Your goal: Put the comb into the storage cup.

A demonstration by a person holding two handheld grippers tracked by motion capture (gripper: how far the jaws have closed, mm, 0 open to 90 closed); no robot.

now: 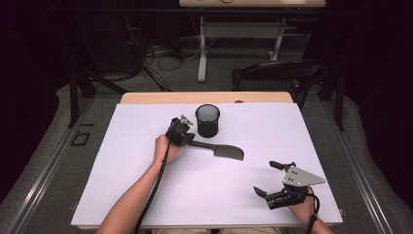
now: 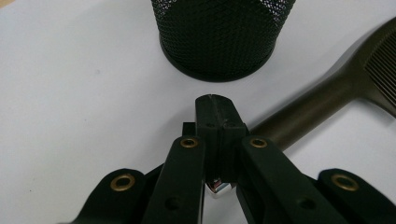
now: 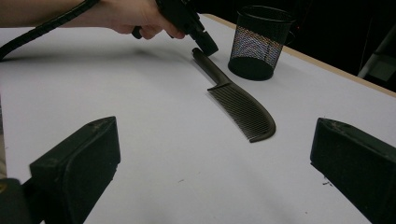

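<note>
High view showed your left tool [image 1: 187, 139] pressed together, empty, at the comb's [image 1: 221, 150] handle end near the surface's [image 1: 146, 195] middle, beside the mesh cup [image 1: 208, 120]. Your right tool [image 1: 267, 178] stood spread by the near right corner. No readable writing.

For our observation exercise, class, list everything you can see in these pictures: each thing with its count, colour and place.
Comb: one, dark brown, flat on the mat at centre, handle toward the left gripper.
Cup: one, black mesh, upright behind the comb.
Mat: one, white, covering the table.
Table: one, wooden edge showing at the far side.
Chair: one, black, beyond the table.
Left gripper: one, black, fingers shut by the comb's handle end.
Right gripper: one, black, fingers open, near right.
</note>
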